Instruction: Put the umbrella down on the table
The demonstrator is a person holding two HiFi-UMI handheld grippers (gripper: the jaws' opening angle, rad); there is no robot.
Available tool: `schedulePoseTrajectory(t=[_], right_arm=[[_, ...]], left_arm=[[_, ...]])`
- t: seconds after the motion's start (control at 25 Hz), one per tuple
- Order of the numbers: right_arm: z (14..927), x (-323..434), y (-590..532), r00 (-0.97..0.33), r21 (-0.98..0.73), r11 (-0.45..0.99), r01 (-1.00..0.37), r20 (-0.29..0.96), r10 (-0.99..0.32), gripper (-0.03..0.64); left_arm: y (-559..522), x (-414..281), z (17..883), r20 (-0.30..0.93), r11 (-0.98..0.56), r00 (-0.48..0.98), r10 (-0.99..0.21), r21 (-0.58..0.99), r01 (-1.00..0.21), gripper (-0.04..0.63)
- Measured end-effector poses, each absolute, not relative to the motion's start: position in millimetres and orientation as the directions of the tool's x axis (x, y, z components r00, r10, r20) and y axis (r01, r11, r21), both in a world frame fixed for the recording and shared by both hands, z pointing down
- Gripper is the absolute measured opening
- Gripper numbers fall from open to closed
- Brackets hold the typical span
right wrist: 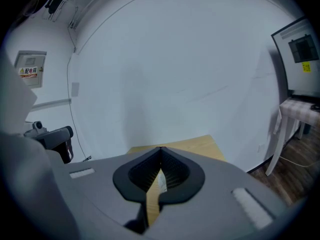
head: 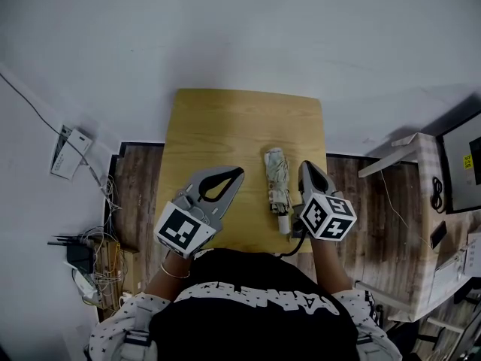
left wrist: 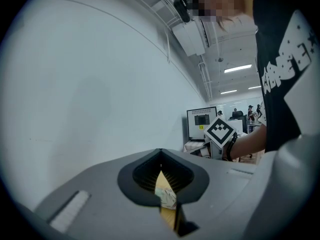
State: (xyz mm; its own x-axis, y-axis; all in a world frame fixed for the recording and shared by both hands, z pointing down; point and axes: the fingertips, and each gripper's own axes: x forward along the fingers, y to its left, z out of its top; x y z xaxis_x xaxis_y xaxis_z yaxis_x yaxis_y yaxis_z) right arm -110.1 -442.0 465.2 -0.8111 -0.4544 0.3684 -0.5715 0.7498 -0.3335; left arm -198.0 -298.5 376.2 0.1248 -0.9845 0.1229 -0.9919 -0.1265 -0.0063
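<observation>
Wall [head: 225,28]: We see a big white wall past the far end of the umbrella [head: 276,183].
Floor [head: 139,179]: We see dark wood boards low down on both sides of the umbrella.
Surface [head: 225,119]: It is light wood, and the umbrella lies on it.
Person [head: 255,307]: We see a black shirt with white letters on the near side of the umbrella. One claw is in each hand.
Left claw [head: 239,173]: It sits left of the umbrella, a little apart from it. Its two jaws are pressed together at the tips, with nothing between them. Through the hole behind the tips we can peek at the umbrella.
Right claw [head: 307,168]: It sits just right of the umbrella. Its jaws are closed tight and hold nothing.
Umbrella: It is folded up, pale with a pattern. It lies flat between the two claws, with its white handle end toward the person. No claw grips it.
</observation>
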Motion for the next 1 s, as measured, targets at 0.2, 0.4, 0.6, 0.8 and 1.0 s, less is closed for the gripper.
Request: schedulePoseTrajectory(t=[0.2,0.4,0.6,0.8,1.0], right_arm=[[459,-114,-440,-0.822,-0.327,0.763,-0.557,0.347,-0.451,0.014],[455,-118,-439,-0.829,-0.306,0.781,-0.544,0.342,-0.442,0.014],[457,-120,-437,-0.832,-0.31,0.784,-0.538,0.346,-0.434,0.014],[458,-120,-435,-0.834,-0.316,0.784,-0.534,0.348,-0.428,0.014],[459,-119,-436,-0.836,-0.317,0.786,-0.531,0.349,-0.424,0.014]], left_arm=[[-297,-206,374,0.089,-0.11,0.106,-0.99,-0.039,-0.993,0.0],[-294,-211,373,0.074,-0.091,0.088,-0.993,-0.042,-0.995,0.0],[-290,-211,378,0.089,-0.079,0.076,-0.993,-0.027,-0.997,0.001],[-288,-211,374,0.09,-0.07,0.067,-0.994,-0.031,-0.997,0.001],[-289,-209,375,0.104,-0.067,0.065,-0.992,-0.015,-0.998,0.002]])
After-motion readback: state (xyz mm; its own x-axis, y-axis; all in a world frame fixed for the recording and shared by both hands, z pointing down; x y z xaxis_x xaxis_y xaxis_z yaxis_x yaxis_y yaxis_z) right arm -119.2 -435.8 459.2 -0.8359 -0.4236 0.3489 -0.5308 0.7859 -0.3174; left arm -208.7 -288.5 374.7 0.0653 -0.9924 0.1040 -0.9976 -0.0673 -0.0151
